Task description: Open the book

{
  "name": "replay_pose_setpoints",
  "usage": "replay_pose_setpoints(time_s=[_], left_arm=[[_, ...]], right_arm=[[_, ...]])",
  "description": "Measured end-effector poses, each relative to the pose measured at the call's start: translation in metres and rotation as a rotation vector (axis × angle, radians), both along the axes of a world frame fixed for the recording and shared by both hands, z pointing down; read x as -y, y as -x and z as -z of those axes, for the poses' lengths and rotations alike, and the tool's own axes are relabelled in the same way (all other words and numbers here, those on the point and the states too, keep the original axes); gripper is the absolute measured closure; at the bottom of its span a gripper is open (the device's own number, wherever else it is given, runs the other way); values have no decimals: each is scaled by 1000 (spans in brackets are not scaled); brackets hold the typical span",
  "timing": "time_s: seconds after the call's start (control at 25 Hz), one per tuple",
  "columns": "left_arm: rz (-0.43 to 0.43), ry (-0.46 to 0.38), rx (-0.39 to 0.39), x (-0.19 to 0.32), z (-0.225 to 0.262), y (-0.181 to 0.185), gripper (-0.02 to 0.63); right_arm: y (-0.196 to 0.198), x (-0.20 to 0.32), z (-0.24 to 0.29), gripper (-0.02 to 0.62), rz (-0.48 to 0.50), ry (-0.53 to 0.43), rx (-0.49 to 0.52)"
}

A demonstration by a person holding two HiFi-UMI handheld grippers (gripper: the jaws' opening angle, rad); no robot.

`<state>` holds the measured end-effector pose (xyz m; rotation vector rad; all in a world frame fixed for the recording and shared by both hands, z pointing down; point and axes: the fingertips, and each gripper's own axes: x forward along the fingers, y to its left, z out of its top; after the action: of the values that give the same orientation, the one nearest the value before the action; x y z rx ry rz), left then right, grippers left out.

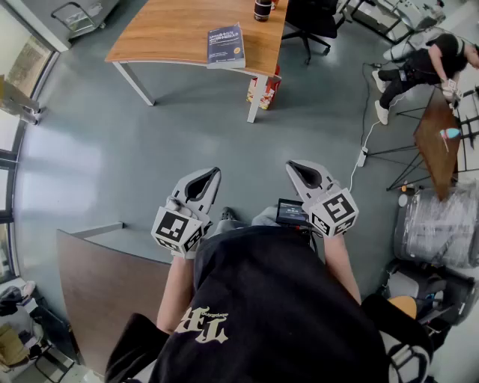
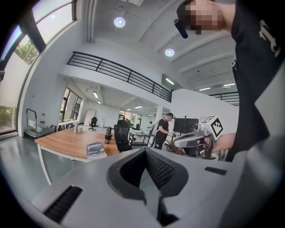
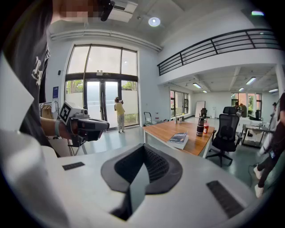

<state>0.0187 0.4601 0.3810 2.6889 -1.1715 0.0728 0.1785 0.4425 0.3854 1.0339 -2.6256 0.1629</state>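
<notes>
Plainly nothing is done yet: the dark blue paperback book (image 1: 226, 45) lies shut and flat at the near edge of the long wooden table (image 1: 165, 30), with a black tumbler (image 1: 262, 9) further back on the same top. Well apart from it, across the grey floor (image 1: 112, 149), the left gripper (image 1: 209, 178) and right gripper (image 1: 296, 168) sit at the person's waist, each with jaws clenched together on nothing. Approaching, catching the cover and lifting it all remain.
</notes>
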Motion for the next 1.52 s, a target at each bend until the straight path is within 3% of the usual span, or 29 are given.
replay_pose_setpoints(time_s=[0.28,1.0,1.52], left_arm=[[1,16,-5,-13,-5,7,600],[-34,0,-25,-7,-4,-19,600],[-45,72,-40,5,-26,-11,600]], right_arm=[[16,-17,-5,606,20,17,-3],[-10,-11,-4,606,-26,14,-14],[12,-6,-21,606,14,61,-34]])
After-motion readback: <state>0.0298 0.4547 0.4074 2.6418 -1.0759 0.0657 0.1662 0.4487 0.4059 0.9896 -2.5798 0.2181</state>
